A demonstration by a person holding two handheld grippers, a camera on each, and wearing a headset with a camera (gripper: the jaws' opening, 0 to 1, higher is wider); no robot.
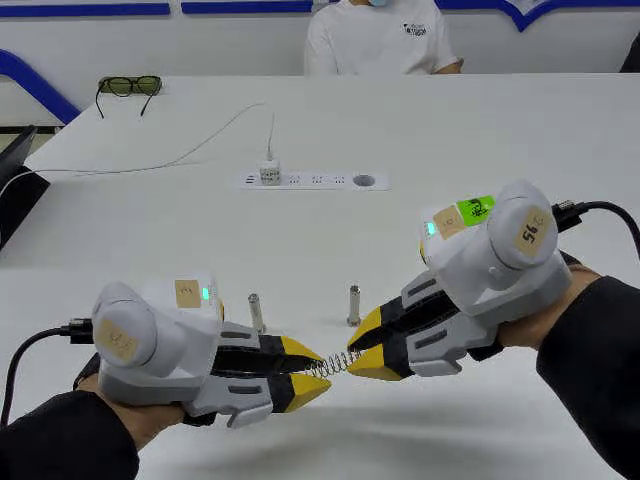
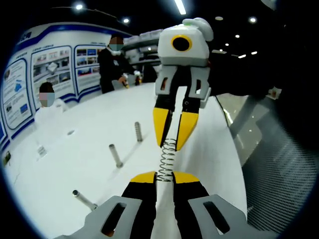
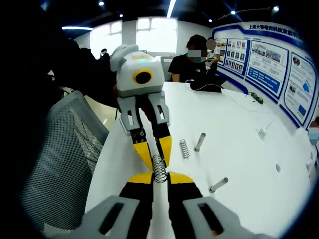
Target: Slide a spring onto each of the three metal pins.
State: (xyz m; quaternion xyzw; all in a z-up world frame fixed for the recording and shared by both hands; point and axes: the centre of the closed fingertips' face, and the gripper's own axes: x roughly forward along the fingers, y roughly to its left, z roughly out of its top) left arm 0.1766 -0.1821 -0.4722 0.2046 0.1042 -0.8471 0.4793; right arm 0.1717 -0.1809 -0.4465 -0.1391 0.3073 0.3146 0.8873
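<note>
Yellow left tool, spring, right tool

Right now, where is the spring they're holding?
Head view, bottom centre: the spring stretches between the left claw and right claw, just in front of an upright pin.

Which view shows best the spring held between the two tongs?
The left gripper view: the spring shows at full length, coils distinct, between left tongs and right tongs. The head view shows it small; the right gripper view, foreshortened.
</note>
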